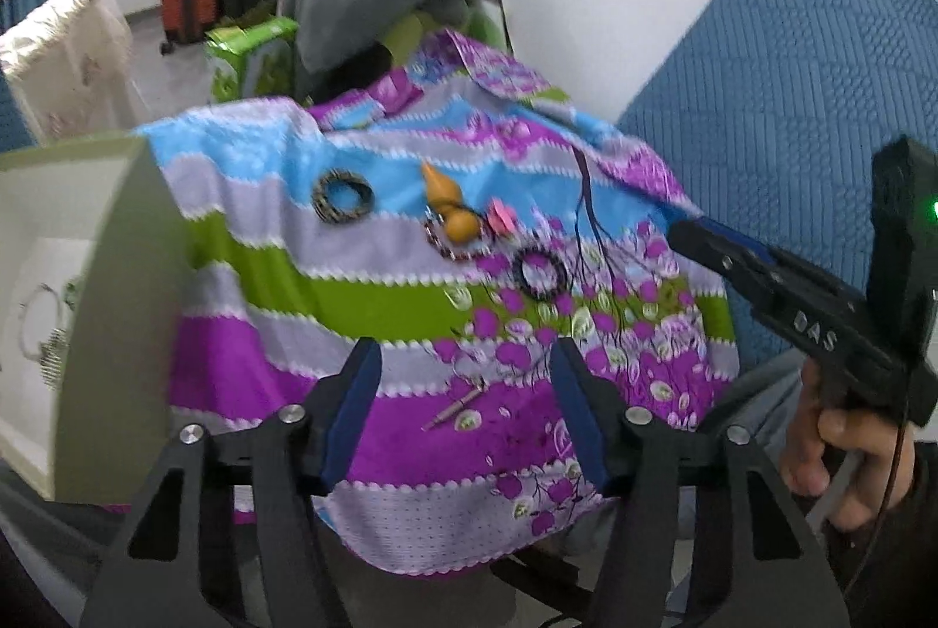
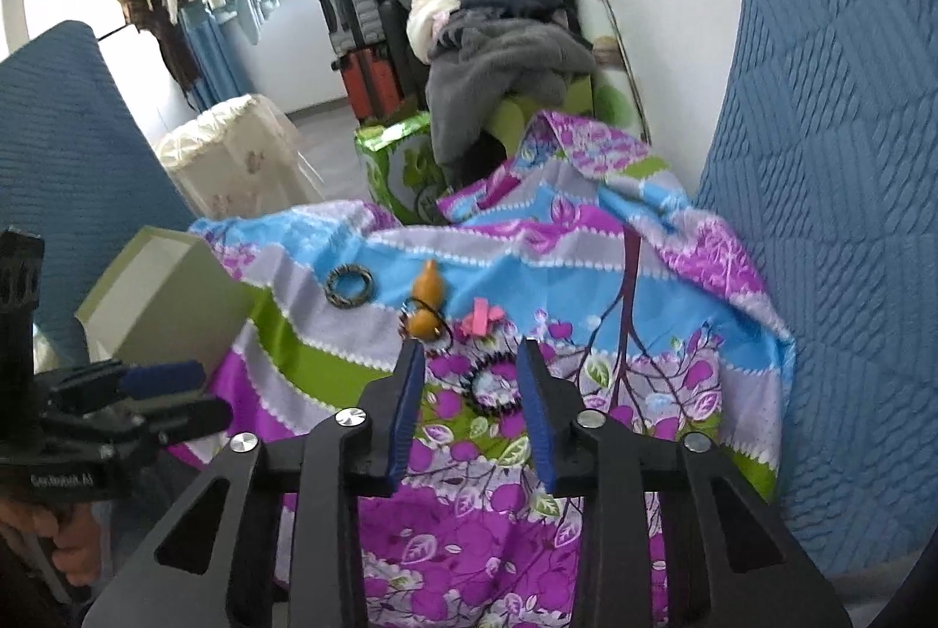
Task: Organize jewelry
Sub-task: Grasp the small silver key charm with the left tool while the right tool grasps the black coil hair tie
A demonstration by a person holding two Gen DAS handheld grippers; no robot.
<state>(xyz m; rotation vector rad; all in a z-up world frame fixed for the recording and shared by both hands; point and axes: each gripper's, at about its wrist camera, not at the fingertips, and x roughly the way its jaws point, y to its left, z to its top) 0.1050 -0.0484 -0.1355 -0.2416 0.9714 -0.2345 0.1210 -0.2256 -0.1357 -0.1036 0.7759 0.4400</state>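
Clearly both tools stand apart and empty: the left gripper over the cloth, the right gripper framing the dark bead bracelet. At its 11 o'clock, the gourd pendant could get snagged. The box interior at 9 o'clock is cut off.

"DAS" (raised letters) marks the right gripper body.
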